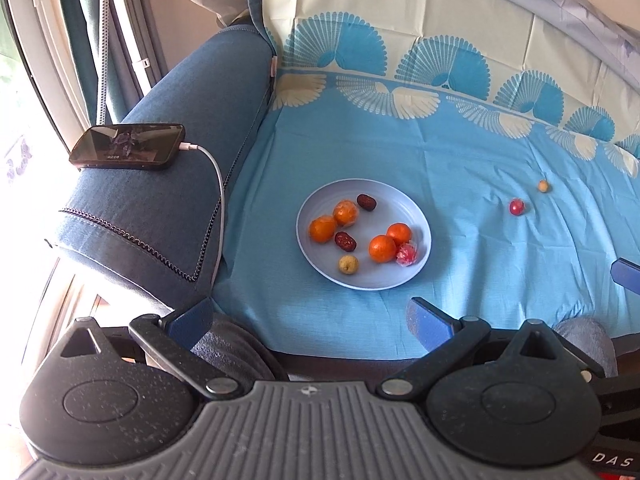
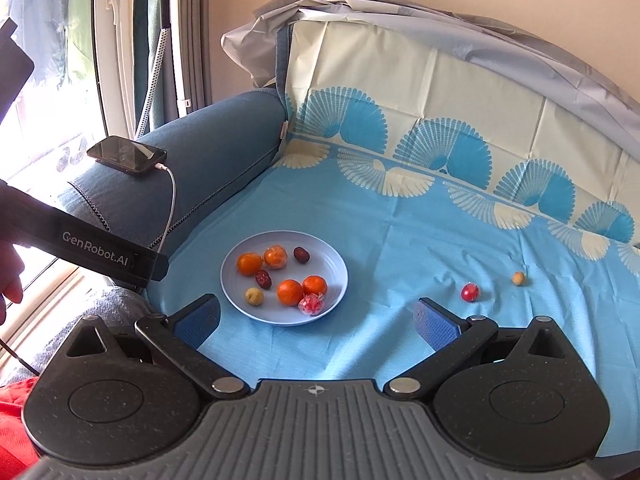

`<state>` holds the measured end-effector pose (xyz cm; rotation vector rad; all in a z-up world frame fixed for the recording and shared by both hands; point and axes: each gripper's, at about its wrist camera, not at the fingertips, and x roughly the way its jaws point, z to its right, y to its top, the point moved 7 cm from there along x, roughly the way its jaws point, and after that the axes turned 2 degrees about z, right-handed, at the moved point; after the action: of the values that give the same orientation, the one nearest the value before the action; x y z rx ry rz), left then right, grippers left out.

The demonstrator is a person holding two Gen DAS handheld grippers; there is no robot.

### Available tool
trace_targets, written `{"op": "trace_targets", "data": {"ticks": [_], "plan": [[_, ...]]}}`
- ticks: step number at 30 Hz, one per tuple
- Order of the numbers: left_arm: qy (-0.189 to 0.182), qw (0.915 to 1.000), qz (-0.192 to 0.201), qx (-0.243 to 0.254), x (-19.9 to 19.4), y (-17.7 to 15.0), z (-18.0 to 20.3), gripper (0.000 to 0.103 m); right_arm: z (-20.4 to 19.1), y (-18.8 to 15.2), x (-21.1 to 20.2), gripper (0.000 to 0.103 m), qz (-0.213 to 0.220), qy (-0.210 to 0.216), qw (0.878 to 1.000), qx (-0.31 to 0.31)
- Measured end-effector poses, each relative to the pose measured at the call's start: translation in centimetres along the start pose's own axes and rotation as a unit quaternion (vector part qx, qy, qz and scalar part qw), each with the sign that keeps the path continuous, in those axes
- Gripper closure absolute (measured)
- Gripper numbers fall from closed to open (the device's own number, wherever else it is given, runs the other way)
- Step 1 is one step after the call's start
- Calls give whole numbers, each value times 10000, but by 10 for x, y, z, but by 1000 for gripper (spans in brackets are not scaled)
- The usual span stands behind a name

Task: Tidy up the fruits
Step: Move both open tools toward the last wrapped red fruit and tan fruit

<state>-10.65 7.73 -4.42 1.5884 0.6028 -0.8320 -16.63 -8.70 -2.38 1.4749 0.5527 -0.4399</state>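
Observation:
A pale blue plate [image 1: 404,200] [image 2: 332,258] lies on the blue cloth. It holds several oranges [image 1: 382,249] [image 2: 289,292], two dark red dates [image 1: 345,241], a yellowish fruit [image 1: 348,265] [image 2: 254,296] and a red wrapped fruit [image 1: 406,255] [image 2: 312,304]. To the right on the cloth lie a small red fruit [image 1: 516,207] [image 2: 470,292] and a small yellow fruit [image 1: 543,186] [image 2: 519,278]. My left gripper [image 1: 312,322] is open and empty, in front of the plate. My right gripper [image 2: 318,320] is open and empty, just in front of the plate.
A phone [image 1: 128,146] [image 2: 126,156] with a white charging cable [image 1: 218,184] lies on the blue sofa armrest [image 1: 168,208] at the left. The left gripper's body [image 2: 92,252] shows at the left of the right wrist view. The cloth [image 1: 440,152] runs up the backrest.

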Motion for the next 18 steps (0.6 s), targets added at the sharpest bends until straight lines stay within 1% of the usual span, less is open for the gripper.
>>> {"op": "trace_targets", "data": {"ticks": [18], "plan": [[13,9997,-227,-15,15,-3,-1,0,2,-7,13,1,-242,25,9997,26]]}}
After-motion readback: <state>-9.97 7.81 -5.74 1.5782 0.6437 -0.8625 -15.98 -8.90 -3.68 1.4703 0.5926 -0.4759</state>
